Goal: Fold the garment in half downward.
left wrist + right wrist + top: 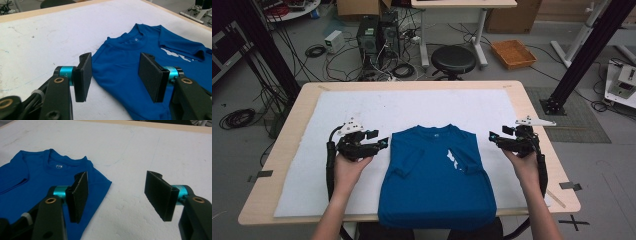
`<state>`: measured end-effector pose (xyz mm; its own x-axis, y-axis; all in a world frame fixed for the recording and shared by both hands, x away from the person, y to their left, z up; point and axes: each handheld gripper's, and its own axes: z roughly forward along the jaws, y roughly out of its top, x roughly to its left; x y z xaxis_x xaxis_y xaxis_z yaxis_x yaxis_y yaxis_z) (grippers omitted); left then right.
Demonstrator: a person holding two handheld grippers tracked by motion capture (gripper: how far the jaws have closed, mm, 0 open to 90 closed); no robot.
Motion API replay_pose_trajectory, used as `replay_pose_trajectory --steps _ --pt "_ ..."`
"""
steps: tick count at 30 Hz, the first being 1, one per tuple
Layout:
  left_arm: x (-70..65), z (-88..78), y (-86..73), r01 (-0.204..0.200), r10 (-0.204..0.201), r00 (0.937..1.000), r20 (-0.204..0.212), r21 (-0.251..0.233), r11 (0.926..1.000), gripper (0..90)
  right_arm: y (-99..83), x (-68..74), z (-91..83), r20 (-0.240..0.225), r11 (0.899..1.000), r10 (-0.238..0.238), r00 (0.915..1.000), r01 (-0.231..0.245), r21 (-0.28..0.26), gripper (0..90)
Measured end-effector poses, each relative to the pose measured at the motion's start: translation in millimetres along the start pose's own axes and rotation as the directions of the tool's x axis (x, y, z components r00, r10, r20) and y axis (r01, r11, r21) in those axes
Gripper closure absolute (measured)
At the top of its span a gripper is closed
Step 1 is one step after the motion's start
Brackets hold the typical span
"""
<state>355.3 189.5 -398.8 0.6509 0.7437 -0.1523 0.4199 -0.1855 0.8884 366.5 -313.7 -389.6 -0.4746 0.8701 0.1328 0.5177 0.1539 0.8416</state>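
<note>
Two grippers, left (384, 142) and right (493, 137), flank the far shoulders of the shirt (434, 175), jaws wide and empty, each equally near its own side.

A light wooden desk (532, 107) is covered almost edge to edge by a white sheet (422, 107). A blue shirt (434, 175), sleeves folded in, is laid on the sheet, its hem draped over the desk's near edge.
</note>
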Motion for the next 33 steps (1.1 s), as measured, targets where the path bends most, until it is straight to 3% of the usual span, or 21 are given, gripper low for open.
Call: replay_pose_trajectory --steps 8,15,21,27,33 --pt "6.7 21.1 8.2 0.047 -0.048 0.9987 0.019 0.019 0.9987 52.2 0.3 0.6 17.6 -0.005 1.000 0.011 0.9999 -0.011 0.012 45.0" --pt "11.0 50.1 14.9 0.072 -0.073 0.9973 0.007 0.083 0.9939 58.0 1.3 4.0 35.4 -0.023 1.000 0.009 0.9997 -0.009 0.014 51.5" --pt "13.7 72.7 19.1 0.086 -0.084 0.9962 -0.023 0.144 0.9859 59.4 3.1 4.4 54.0 -0.038 0.999 0.034 0.9987 -0.032 0.032 58.8" --pt "16.6 93.9 21.7 0.108 -0.104 0.9941 -0.029 0.210 0.9717 61.5 4.2 5.1 76.4 -0.023 0.994 0.046 0.9987 -0.044 0.100 65.4" --pt "20.2 105.8 16.9 0.107 -0.096 0.9939 -0.055 0.258 0.9602 64.2 3.9 10.4 95.5 0.001 0.987 -0.022 0.9998 0.021 0.161 67.5"
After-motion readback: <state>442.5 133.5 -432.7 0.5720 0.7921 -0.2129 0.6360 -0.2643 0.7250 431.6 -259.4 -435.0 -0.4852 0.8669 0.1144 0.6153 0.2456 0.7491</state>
